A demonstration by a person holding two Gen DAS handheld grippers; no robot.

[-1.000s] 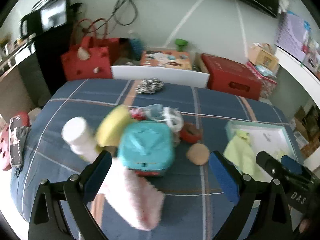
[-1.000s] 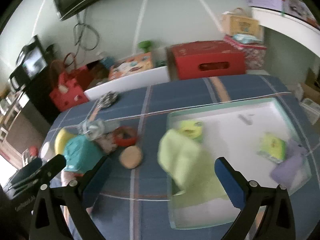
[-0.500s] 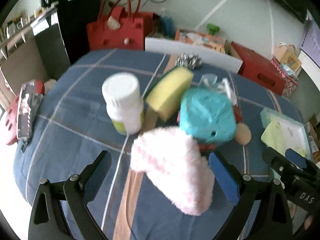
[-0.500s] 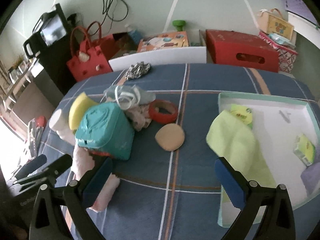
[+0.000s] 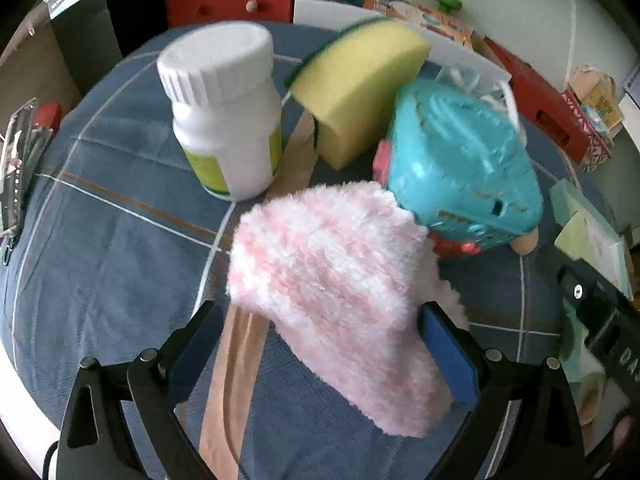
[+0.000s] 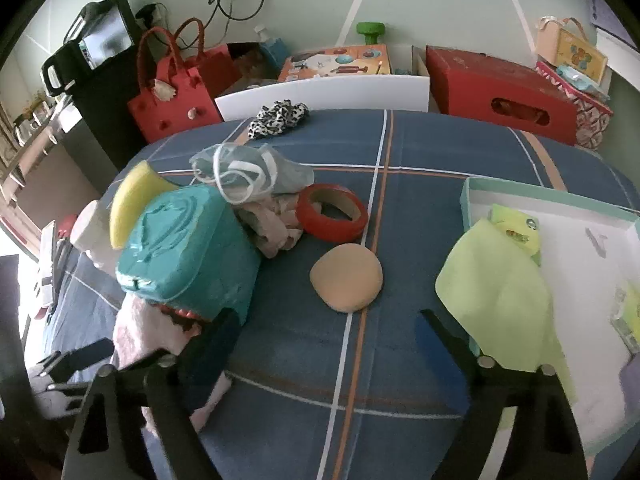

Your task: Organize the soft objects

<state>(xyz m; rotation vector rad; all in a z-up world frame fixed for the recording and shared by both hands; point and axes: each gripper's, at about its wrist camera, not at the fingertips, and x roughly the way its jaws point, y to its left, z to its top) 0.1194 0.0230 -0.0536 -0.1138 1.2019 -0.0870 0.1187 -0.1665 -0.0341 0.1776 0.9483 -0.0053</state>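
Left wrist view: left tongs (image 5: 322, 344) apart, straddling fluffy pink sock (image 5: 332, 280). Right tongs (image 6: 326, 332) just been closing, apart, empty, near tan puff (image 6: 347, 278).

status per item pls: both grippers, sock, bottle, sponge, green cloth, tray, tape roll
left gripper: open, pink sock between the jaws, not pinched
right gripper: open, jaws just been closing, nothing between them
pink sock: lying flat, partly under the teal box
white bottle: upright, capped
sponge: propped against the teal box
green cloth: draped over tray edge
tray: open
tape roll: lying flat
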